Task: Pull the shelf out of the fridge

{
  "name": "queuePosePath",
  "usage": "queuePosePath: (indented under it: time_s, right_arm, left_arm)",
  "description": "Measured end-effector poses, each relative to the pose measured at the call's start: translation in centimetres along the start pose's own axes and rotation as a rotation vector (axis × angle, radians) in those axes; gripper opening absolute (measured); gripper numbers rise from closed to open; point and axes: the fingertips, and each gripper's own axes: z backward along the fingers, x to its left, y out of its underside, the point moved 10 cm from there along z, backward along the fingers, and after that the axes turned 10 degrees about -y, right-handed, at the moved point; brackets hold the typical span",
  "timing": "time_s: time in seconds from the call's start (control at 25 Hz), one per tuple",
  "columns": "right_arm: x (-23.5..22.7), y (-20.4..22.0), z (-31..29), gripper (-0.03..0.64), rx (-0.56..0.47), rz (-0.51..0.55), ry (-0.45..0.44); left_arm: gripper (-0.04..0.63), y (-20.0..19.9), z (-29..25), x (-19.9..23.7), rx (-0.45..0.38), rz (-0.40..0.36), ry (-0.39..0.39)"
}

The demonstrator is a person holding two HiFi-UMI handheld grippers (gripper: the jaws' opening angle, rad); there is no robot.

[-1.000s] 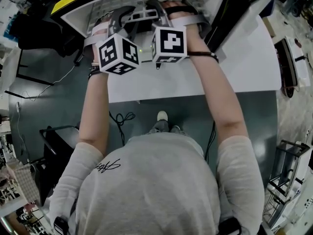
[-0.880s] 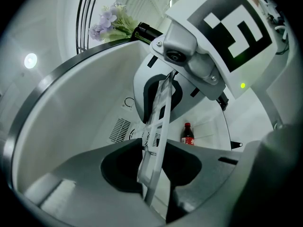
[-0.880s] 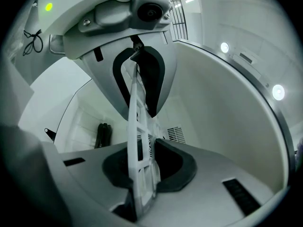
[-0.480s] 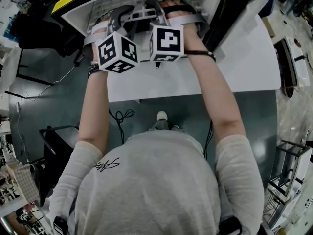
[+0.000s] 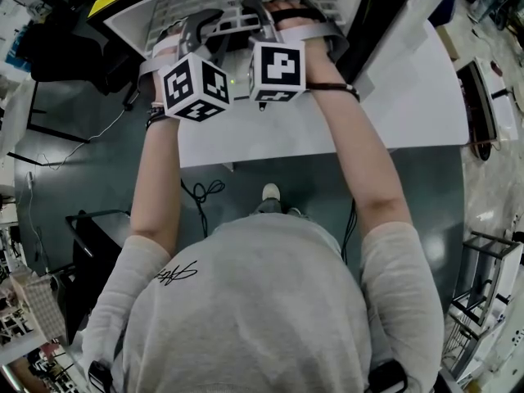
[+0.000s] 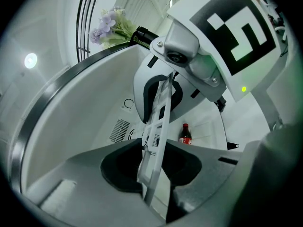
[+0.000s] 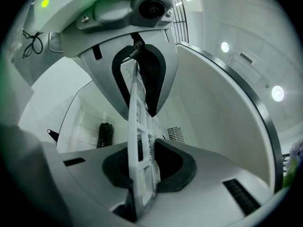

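The shelf (image 6: pixel 158 109) sits edge-on, clamped in left gripper (image 6: pixel 152 170) and right gripper (image 7: pixel 142 178) (2 grips).

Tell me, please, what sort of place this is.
Probably a lab or workshop rather than a home kitchen. Loose cables trail across a bare grey floor, metal racks stand at the edges, and the fridge with the white shelf holds only a cola bottle.

wear: light grey short-sleeved T-shirt (image 5: pixel 246 309), dark script on left sleeve | wrists: dark bands (image 5: pixel 336 90) | left hand-held gripper (image 6: pixel 152 167), right hand-held gripper (image 7: pixel 142 174): grey shells, black pads, black-and-white marker cubes (image 5: pixel 195 87), green lights
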Motion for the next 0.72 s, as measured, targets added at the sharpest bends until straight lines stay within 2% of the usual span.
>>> queuePosePath:
  time_s: [0.72]
  right_arm:
    - [0.48, -0.18, 0.80, 0.060, 0.005, -0.005, 0.000]
  left_arm:
    - [0.091, -0.34, 0.82, -0.35, 0.000, -0.002, 0.001]
